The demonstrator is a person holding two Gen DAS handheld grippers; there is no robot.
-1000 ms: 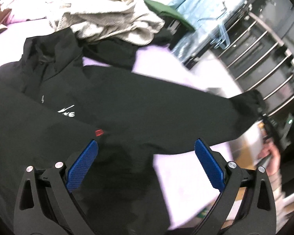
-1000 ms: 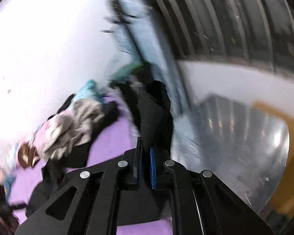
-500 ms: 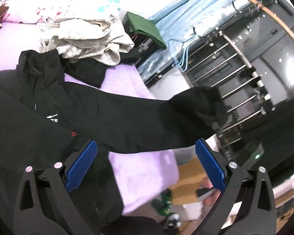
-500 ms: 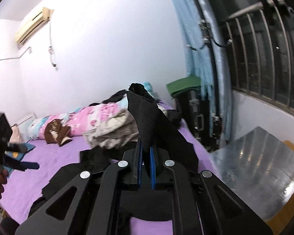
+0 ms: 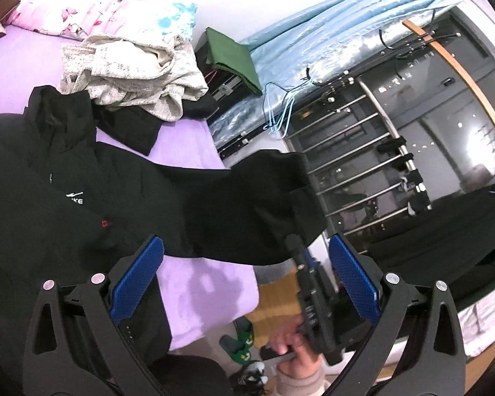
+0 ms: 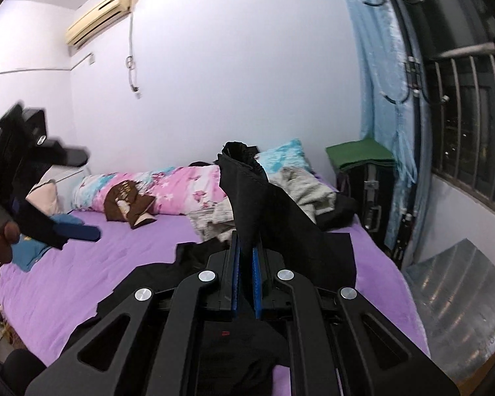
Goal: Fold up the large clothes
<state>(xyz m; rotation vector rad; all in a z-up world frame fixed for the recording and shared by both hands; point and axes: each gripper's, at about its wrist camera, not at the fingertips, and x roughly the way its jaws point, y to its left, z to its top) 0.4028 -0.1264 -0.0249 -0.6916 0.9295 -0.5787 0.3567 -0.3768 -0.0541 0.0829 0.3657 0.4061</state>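
— Purple bedsheet [image 6: 122, 264] spreads under our black jacket [image 5: 49, 217]; its body lies flat while the sleeve [image 6: 264, 208] hangs lifted off the bed's right edge.

— Our right gripper [image 6: 244, 282] is pinching that sleeve near the cuff. Our left gripper [image 5: 244, 283] hovers spread wide, gripping nothing.

— We risk the slick fabric slipping from so narrow a pinch, or dragging the body askew if we pull hard.

— The clothes pile [image 5: 132, 76] crowds the collar, so we judge the open sheet toward the pillow [image 6: 155, 188] the roomier side.
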